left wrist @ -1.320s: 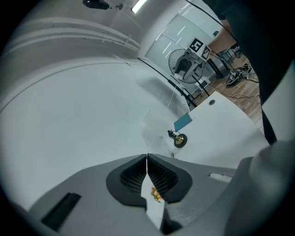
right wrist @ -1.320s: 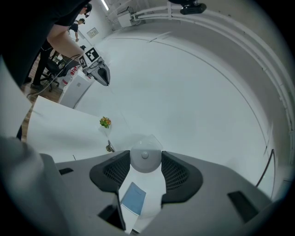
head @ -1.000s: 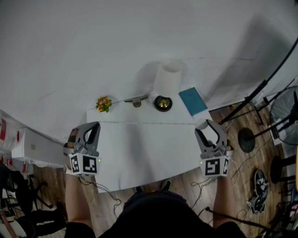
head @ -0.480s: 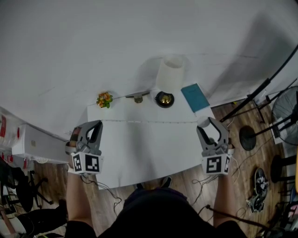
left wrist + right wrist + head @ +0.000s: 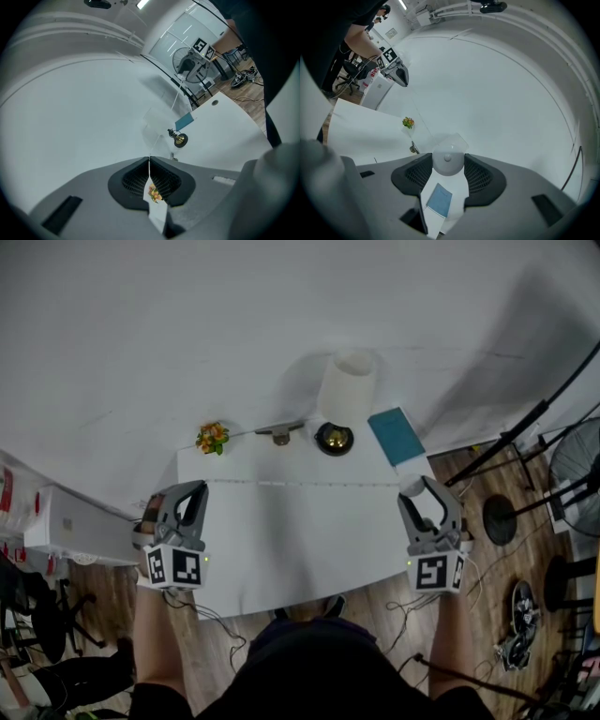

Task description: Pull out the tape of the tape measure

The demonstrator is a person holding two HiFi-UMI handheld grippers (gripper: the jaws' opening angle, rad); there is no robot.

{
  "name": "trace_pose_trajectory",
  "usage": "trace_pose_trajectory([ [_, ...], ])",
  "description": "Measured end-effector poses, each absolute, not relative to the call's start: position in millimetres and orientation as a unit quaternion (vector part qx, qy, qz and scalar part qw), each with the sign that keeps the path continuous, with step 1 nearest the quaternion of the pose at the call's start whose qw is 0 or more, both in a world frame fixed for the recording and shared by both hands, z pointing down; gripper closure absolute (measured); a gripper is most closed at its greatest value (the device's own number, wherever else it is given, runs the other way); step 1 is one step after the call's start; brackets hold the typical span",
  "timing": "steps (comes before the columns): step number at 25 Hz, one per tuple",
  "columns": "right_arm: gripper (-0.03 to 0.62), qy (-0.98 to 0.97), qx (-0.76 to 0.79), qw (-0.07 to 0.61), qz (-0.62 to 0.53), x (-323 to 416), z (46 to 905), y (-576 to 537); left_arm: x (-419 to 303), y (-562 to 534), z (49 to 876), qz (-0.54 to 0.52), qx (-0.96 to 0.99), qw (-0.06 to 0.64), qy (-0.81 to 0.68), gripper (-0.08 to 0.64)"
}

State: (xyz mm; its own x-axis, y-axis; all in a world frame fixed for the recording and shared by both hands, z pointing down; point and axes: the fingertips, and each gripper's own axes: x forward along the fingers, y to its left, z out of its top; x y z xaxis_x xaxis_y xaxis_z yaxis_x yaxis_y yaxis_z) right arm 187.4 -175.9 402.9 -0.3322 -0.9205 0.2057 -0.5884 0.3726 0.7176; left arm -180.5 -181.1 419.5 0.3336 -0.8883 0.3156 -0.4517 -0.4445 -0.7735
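The white desk (image 5: 291,531) has 2 tools flanking it. The left tool (image 5: 190,493) hangs at its left edge, jaws pinched to a slit on nothing. The right tool (image 5: 424,491) hangs at its right edge, jaws wide and empty. The round black-and-gold case (image 5: 334,439), likely the tape measure, sits at the far edge, right of middle, nearer the right tool.
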Motion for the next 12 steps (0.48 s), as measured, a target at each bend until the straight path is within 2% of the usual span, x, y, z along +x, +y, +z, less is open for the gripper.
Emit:
trace_pose_trajectory([
  [12,0.371,-0.776,0.482,0.32,-0.251,190.0,417.4,-178.0,-179.1,-179.4,432.8,-0.387,-0.767,0.283,0.428,0.549],
])
